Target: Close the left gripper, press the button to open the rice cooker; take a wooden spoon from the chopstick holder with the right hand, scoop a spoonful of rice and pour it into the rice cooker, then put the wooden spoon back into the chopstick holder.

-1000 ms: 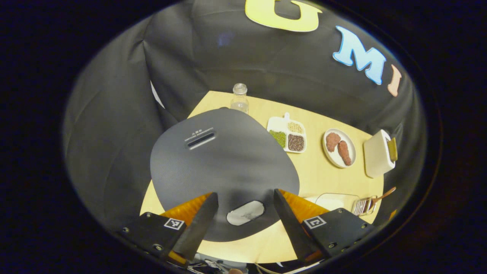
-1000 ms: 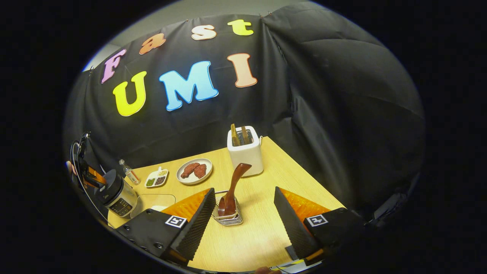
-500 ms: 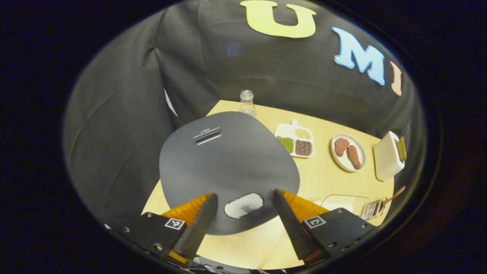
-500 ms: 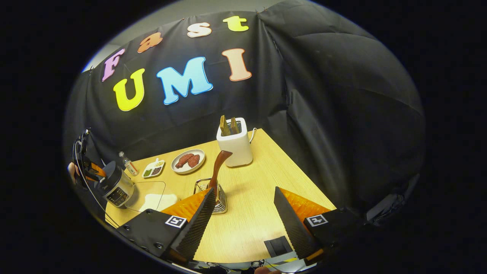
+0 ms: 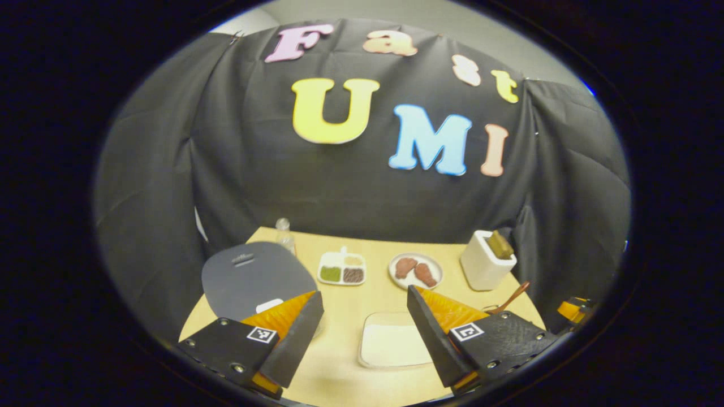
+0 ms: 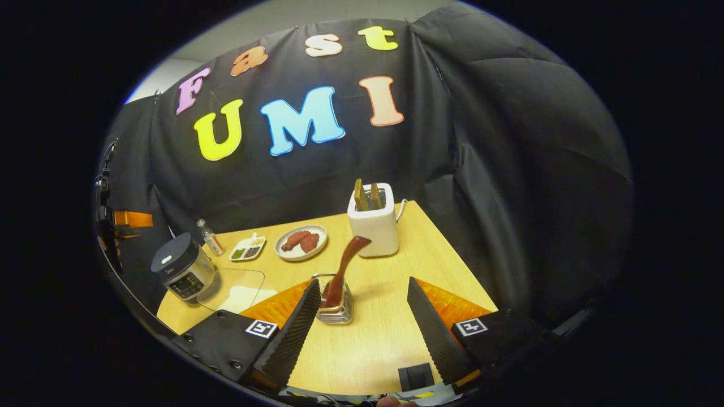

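The grey rice cooker [image 6: 184, 271] stands at the table's left end with its lid [image 5: 251, 277] down; a pale button [image 5: 269, 306] sits at the lid's near edge. My left gripper [image 5: 365, 339] is open, held high and back from the cooker, and also appears as the left gripper [image 6: 127, 219] at the far left. A wire chopstick holder [image 6: 335, 308] holds an upright wooden spoon [image 6: 345, 265]; its handle [image 5: 512, 297] leans right. My right gripper [image 6: 362, 339] is open just short of the holder. A clear container of white rice [image 5: 393, 345] lies beside the cooker.
Along the back stand a small bottle [image 6: 210, 237], a divided dish of beans [image 6: 248, 249], a plate with meat pieces [image 6: 301, 242] and a white toaster [image 6: 373, 223] holding toast. A small black block [image 6: 416, 376] lies at the table's front edge.
My left gripper has risen and pulled back from just above the cooker's lid, staying open. My right gripper has swung slightly, bringing the holder back between its fingers.
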Demonstrator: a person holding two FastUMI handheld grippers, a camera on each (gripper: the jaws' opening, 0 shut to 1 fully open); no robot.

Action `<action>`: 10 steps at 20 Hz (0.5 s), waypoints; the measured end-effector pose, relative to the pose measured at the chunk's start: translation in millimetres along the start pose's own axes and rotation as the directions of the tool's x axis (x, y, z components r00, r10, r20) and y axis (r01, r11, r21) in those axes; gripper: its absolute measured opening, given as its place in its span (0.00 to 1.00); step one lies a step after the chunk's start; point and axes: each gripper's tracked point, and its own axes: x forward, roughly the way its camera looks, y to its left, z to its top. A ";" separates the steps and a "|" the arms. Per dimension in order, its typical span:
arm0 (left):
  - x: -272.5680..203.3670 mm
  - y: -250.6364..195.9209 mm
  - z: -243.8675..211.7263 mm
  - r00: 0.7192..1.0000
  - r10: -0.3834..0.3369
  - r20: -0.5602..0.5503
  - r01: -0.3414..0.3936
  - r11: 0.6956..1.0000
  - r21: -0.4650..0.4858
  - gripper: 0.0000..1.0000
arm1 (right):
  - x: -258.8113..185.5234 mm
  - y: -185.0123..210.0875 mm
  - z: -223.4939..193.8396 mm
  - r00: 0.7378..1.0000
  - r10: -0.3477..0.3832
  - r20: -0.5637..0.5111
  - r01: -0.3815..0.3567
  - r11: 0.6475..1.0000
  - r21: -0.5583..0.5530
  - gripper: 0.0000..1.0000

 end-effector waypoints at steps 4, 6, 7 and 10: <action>-56.1 -20.6 72.1 0.973 -0.060 0.225 0.067 0.997 -0.026 0.97 | -15.7 33.3 51.9 0.994 -0.002 0.108 0.008 0.998 -0.055 0.98; -96.1 -6.2 88.4 0.949 -0.038 0.312 0.038 0.999 0.007 0.96 | -32.2 50.8 79.5 0.986 -0.002 0.168 0.014 0.997 -0.071 0.98; -112.8 0.7 93.5 0.938 -0.020 0.346 0.008 0.999 0.037 0.96 | -41.0 59.8 92.1 0.980 0.003 0.199 0.012 0.997 -0.078 0.98; -157.8 17.3 93.9 0.911 0.032 0.412 -0.095 0.987 0.132 0.96 | -69.7 77.6 108.6 0.970 -0.014 0.244 0.036 0.996 -0.087 0.98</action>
